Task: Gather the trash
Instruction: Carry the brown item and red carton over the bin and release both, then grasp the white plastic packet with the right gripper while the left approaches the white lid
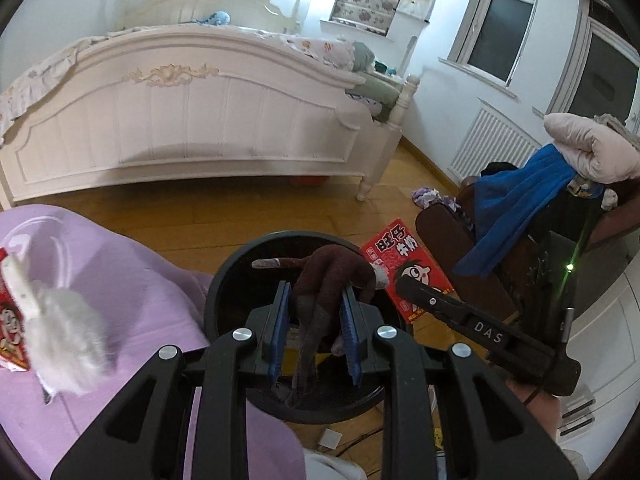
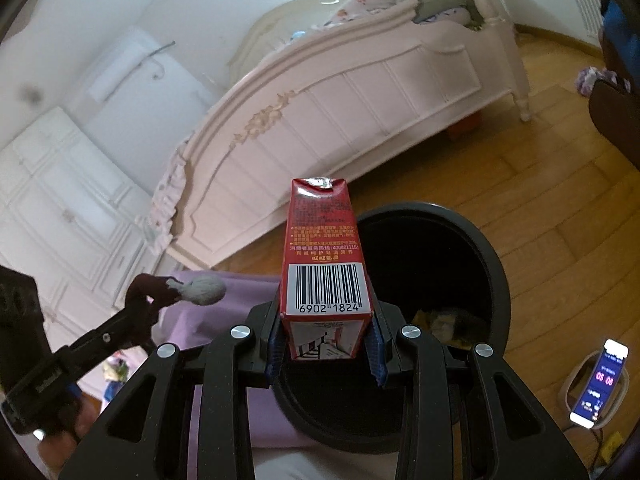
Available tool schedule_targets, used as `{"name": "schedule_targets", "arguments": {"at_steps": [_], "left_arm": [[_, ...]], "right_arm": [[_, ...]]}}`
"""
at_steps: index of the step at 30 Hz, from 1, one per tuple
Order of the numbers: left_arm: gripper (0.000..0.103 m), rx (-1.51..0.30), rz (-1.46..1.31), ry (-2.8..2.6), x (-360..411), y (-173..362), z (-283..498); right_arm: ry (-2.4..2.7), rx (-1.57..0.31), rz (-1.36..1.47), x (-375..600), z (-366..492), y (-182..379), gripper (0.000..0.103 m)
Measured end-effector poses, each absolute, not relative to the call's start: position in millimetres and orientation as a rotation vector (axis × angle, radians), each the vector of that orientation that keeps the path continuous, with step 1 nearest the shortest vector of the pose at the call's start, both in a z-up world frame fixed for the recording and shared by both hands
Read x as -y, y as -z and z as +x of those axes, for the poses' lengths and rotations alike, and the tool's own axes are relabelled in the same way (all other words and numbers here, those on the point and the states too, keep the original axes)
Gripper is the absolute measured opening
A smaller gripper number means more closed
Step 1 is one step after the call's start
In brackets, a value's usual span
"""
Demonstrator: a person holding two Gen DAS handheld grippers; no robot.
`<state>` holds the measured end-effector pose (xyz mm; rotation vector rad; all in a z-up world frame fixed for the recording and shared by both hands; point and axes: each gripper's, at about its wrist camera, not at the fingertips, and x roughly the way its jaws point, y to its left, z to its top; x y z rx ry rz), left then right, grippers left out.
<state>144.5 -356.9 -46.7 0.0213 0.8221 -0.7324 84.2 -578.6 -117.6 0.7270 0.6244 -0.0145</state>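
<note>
A dark brown sock (image 1: pixel 320 276) with a grey toe hangs between the blue pads of my left gripper (image 1: pixel 316 286), which is shut on it. Directly beneath it is the mouth of the black round trash bin (image 1: pixel 224 276). My right gripper (image 2: pixel 326 312) is shut on a red drink carton (image 2: pixel 320 232), barcode side up, over the left rim of the bin (image 2: pixel 496 264). Some yellowish trash (image 2: pixel 440 324) lies at the bin's bottom. The left wrist view shows the carton (image 1: pixel 384 252) at the bin's right edge. The right wrist view shows the left gripper (image 2: pixel 140 300) with the sock (image 2: pixel 200 290).
A purple cloth (image 1: pixel 120 280) beside the bin carries a white tissue wad (image 1: pixel 60 328) and a red wrapper (image 1: pixel 8 320). A white bed (image 1: pixel 180 120) stands across the wooden floor. A chair piled with clothes (image 1: pixel 520 200) is at the right. A lit phone (image 2: pixel 600 384) lies on the floor.
</note>
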Motion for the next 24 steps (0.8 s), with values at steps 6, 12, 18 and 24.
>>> {"name": "schedule_targets", "arguments": {"at_steps": [6,12,18,24], "left_arm": [[0.031,-0.834,0.071,0.729,373.5,53.2,148.8],[0.077,-0.79,0.099,0.706,372.1,51.6,144.5],[0.078,-0.765,0.083,0.694,352.8,38.1,139.4],[0.079,-0.717,0.009,0.629,299.5,18.4,134.3]], "right_arm": [[0.003,-0.65,0.745,582.4,90.1,124.2,0.034],[0.028,-0.64,0.763,586.7,86.2,124.3,0.069],[0.02,-0.64,0.745,576.0,83.2,114.4,0.07],[-0.045,-0.641,0.68,542.0,90.8,91.4,0.07]]}}
